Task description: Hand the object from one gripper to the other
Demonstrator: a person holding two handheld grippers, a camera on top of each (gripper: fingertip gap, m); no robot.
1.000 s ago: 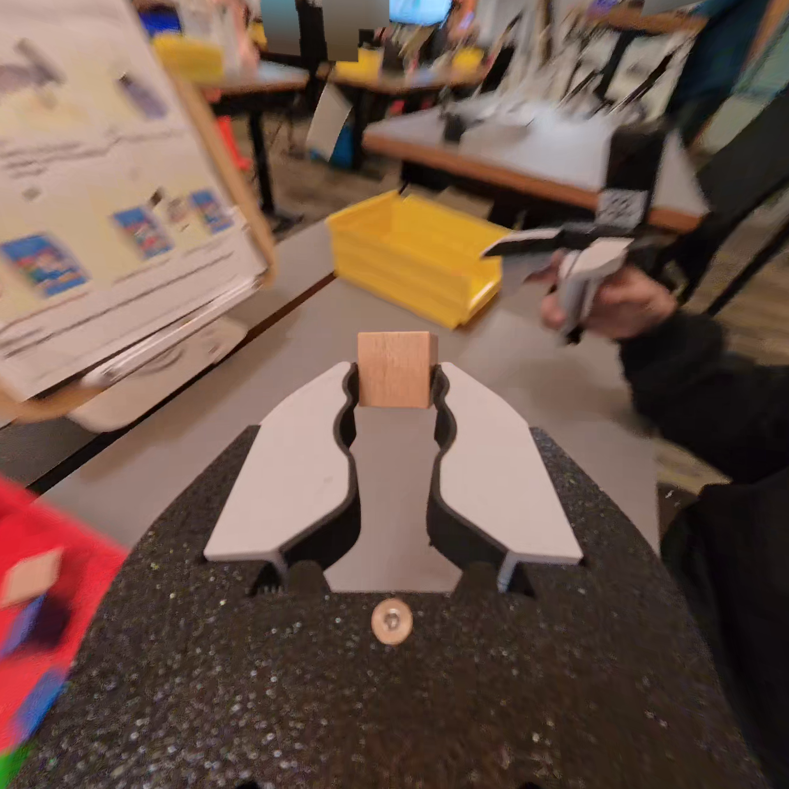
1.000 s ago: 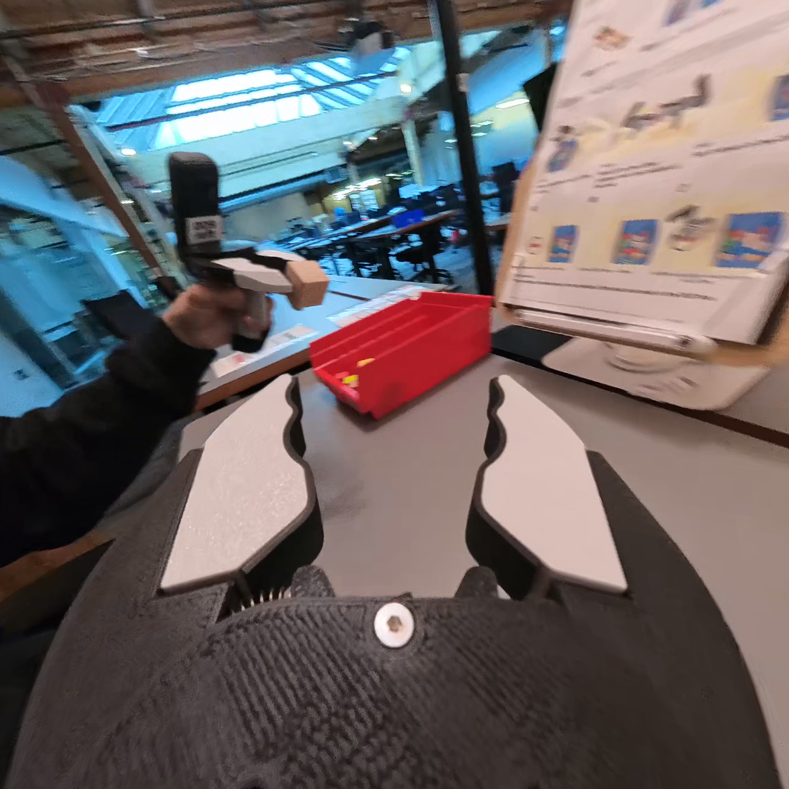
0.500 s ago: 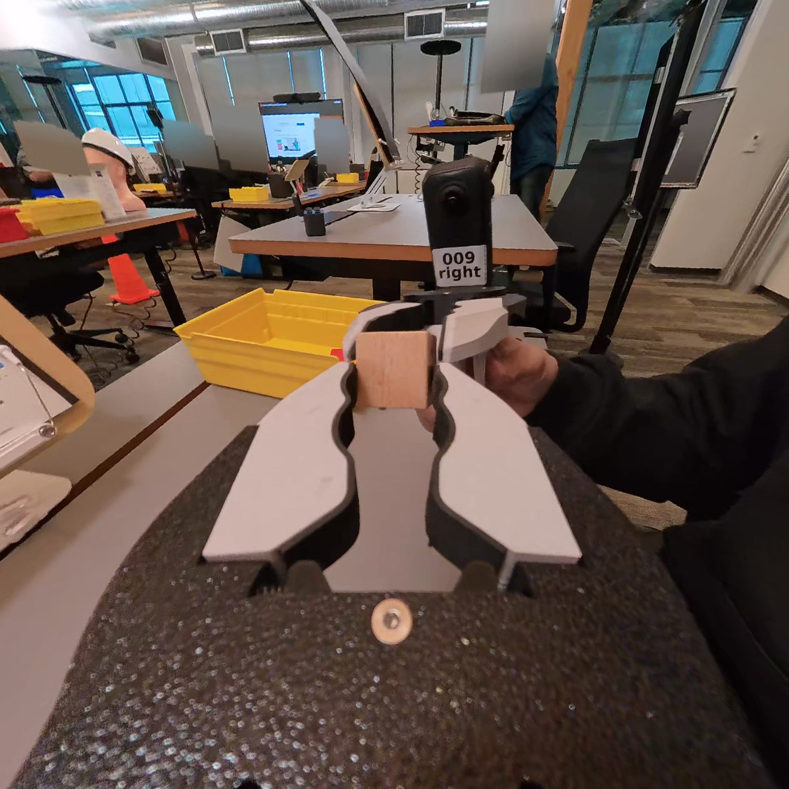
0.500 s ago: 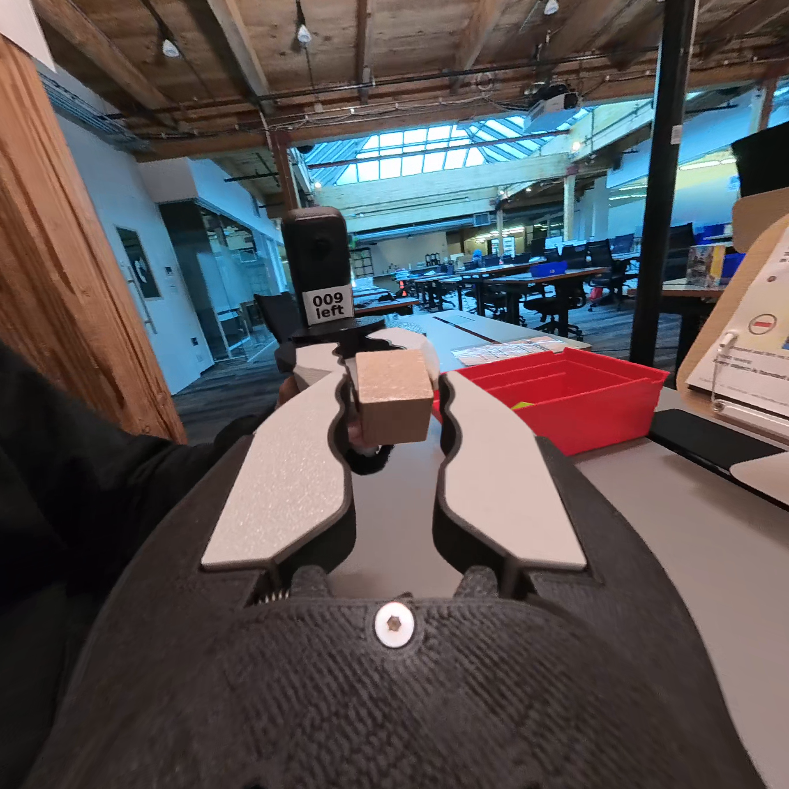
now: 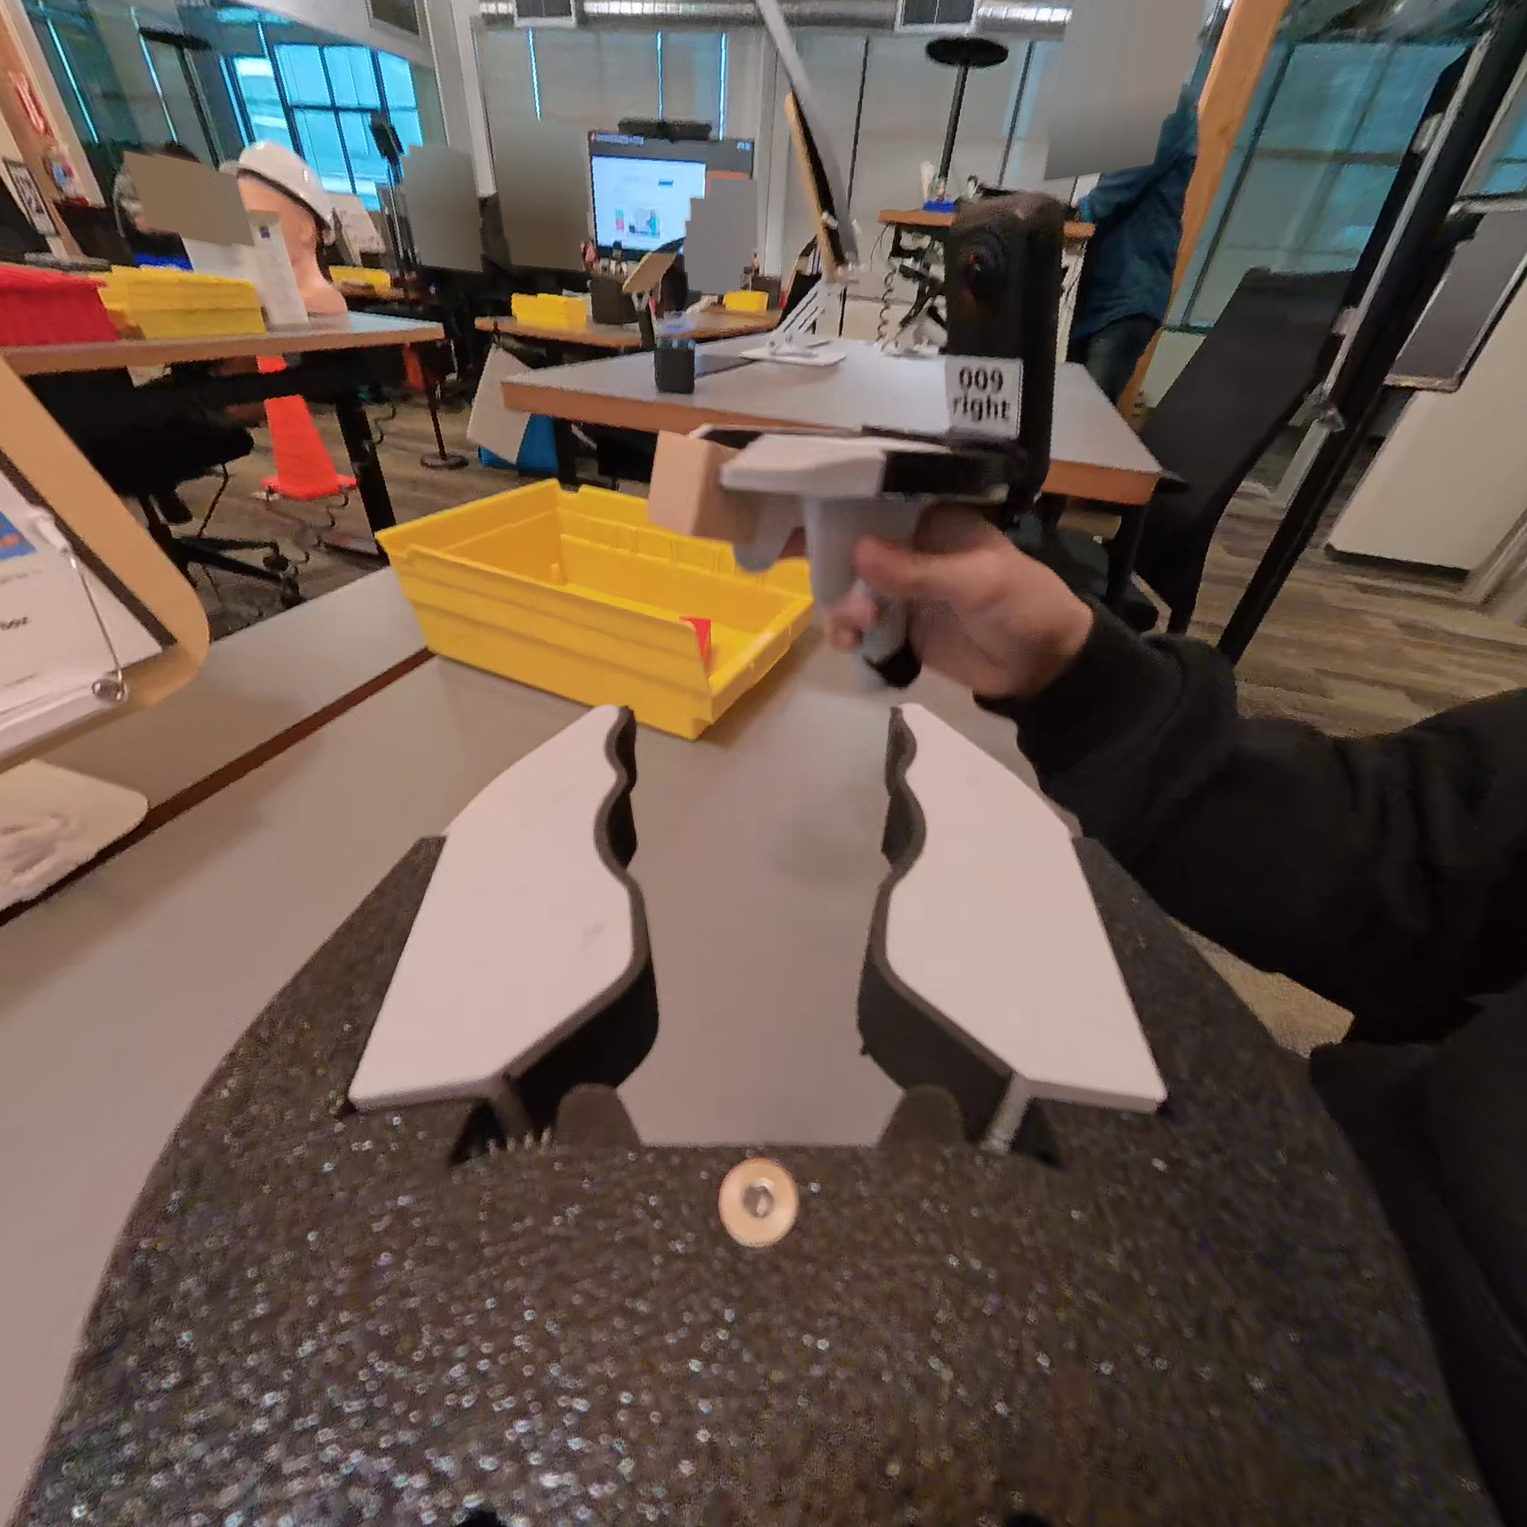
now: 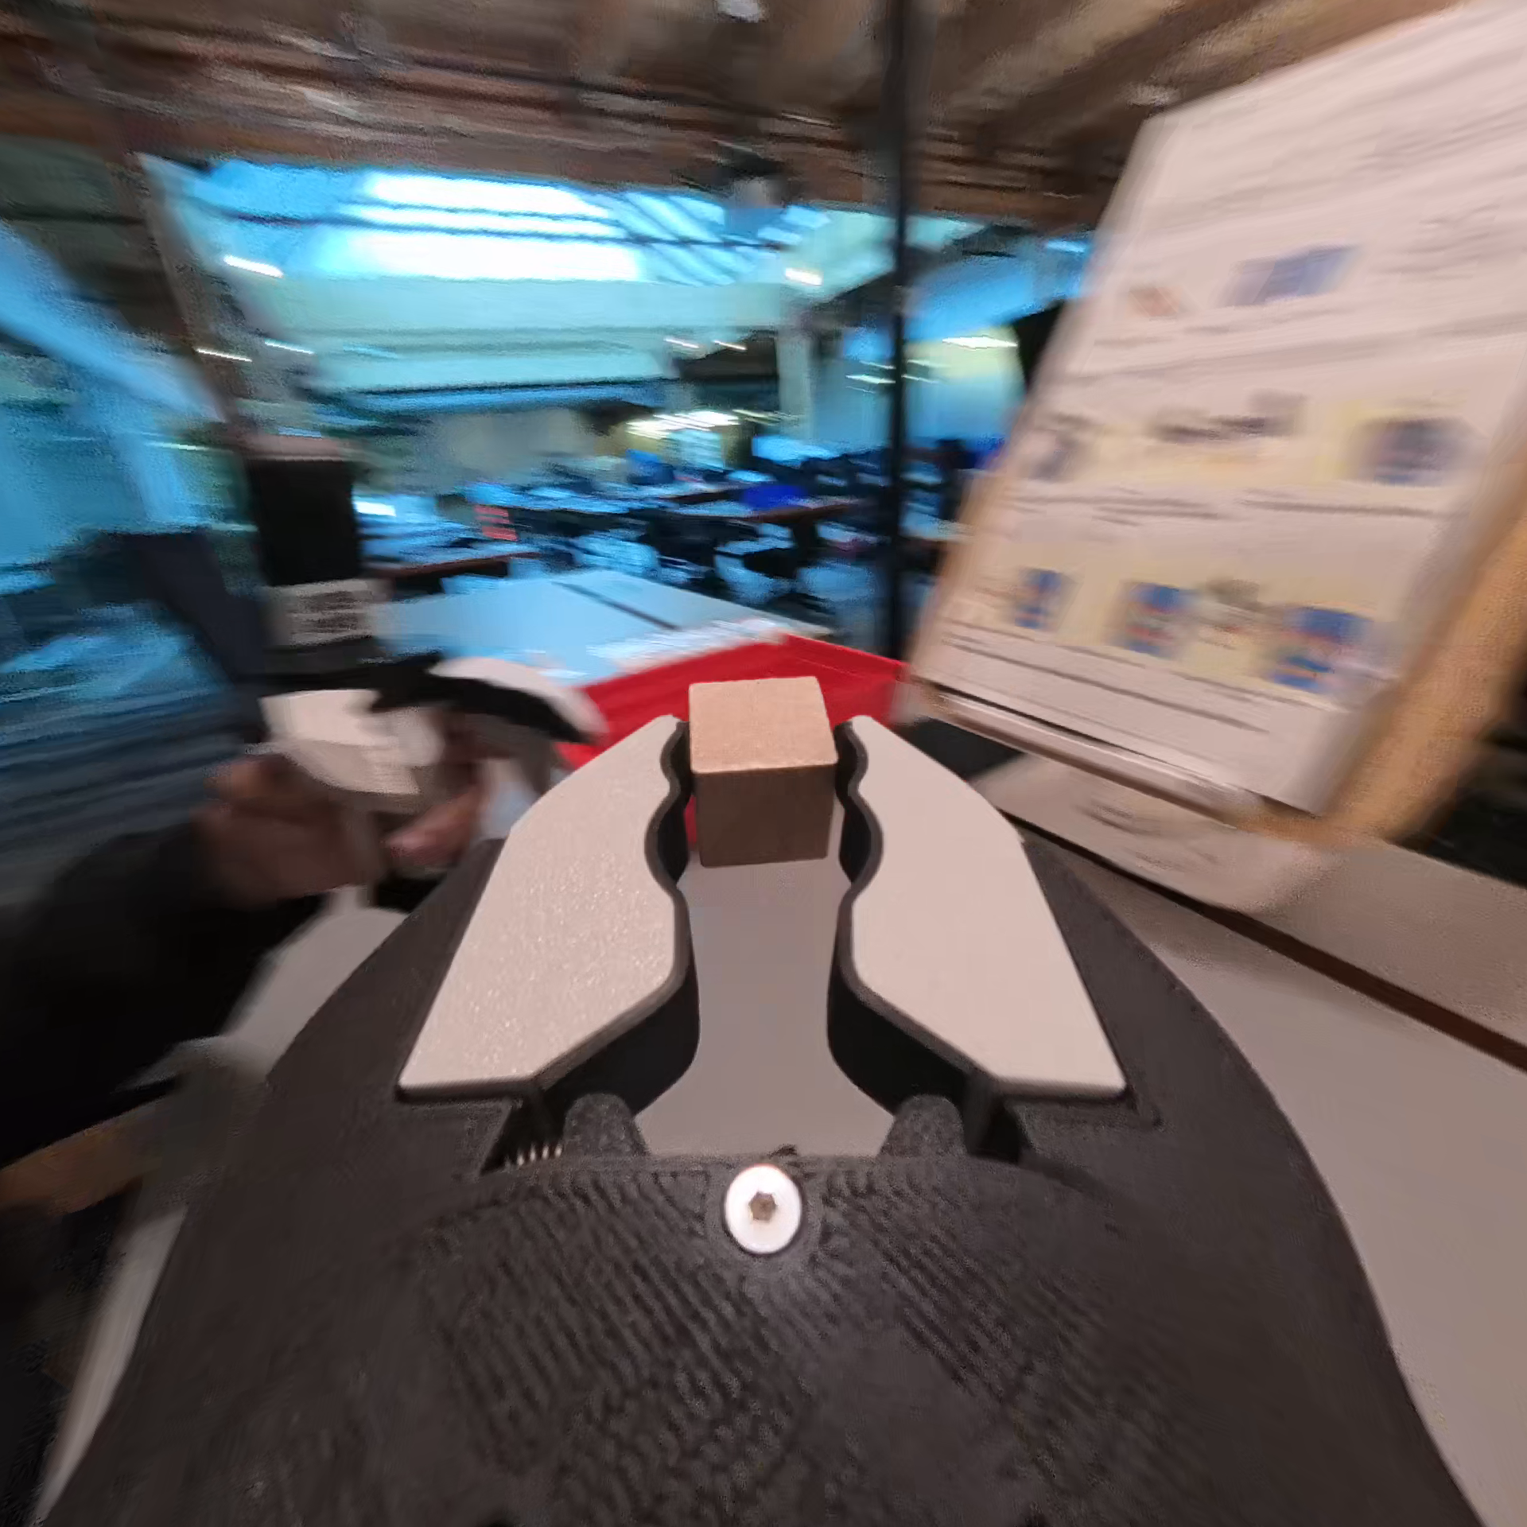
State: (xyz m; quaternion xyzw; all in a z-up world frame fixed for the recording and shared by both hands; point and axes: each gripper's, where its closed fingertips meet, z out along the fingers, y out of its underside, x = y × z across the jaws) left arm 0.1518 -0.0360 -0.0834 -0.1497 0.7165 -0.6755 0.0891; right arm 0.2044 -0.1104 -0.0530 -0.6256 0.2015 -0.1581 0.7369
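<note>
Wooden cube (image 6: pixel 760 777), light tan, pinched between the two pads of the right gripper (image 6: pixel 760 793), both pads (image 6: pixel 859 785) pressed flat against its side faces. Held in the air, clear of the grey table (image 5: pixel 248 868). Seen from the left wrist view, same cube (image 5: pixel 690 496) gripped at the tip of the right gripper (image 5: pixel 727 504), above the far rim of the yellow bin (image 5: pixel 578 611) and just beyond it. Right gripper's handle wrapped by a hand (image 5: pixel 967 611) in a dark sleeve, to the right of the yellow bin.

Left gripper (image 5: pixel 760 744) spread wide, nothing but bare tabletop between its fingers (image 5: pixel 529 909), sitting nearer than the yellow bin and well apart from the cube. Small red piece (image 5: pixel 698 636) lying inside the yellow bin at its near right corner.

From the right wrist view, heavily blurred: red bin (image 6: pixel 744 686) directly behind the cube, clipboard with printed sheets (image 6: pixel 1239 496) propped upright to the right of the red bin, left gripper (image 6: pixel 496 702) smeared to the left of the red bin.
</note>
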